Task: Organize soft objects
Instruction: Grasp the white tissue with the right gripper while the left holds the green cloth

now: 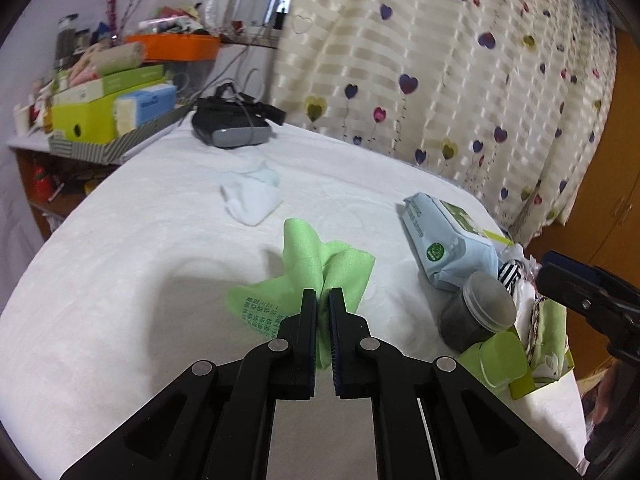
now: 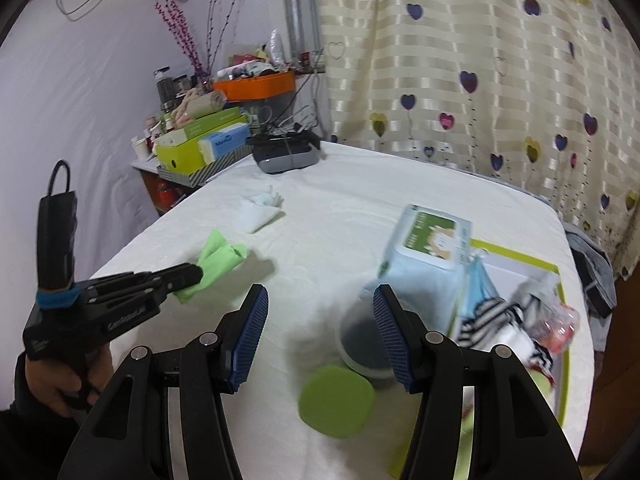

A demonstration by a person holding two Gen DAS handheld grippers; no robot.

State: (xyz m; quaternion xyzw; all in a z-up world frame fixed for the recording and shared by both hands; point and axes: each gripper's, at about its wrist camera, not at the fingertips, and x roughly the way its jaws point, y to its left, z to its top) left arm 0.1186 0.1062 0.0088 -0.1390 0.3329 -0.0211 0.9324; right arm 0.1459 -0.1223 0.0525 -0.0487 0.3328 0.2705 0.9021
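My left gripper [image 1: 324, 300] is shut on a light green cloth [image 1: 320, 256], which hangs bunched from its pads just above the white bed cover [image 1: 140, 260]. The right wrist view shows the same left gripper [image 2: 196, 274] and green cloth [image 2: 218, 258] at the left, held by a hand. A white sock [image 1: 252, 196] lies crumpled further back on the cover. My right gripper [image 2: 320, 296] stands open with nothing between its pads, above a clear jar of dark contents [image 2: 366, 344] and a green round lid [image 2: 336, 402].
A pack of wet wipes [image 2: 428, 248] leans on a lime-rimmed box [image 2: 520, 258] holding a striped sock [image 2: 492, 312] and other soft items at the right. A dark headset [image 1: 232, 124] sits at the back. A cluttered shelf [image 1: 100, 120] stands left, a curtain [image 1: 440, 60] behind.
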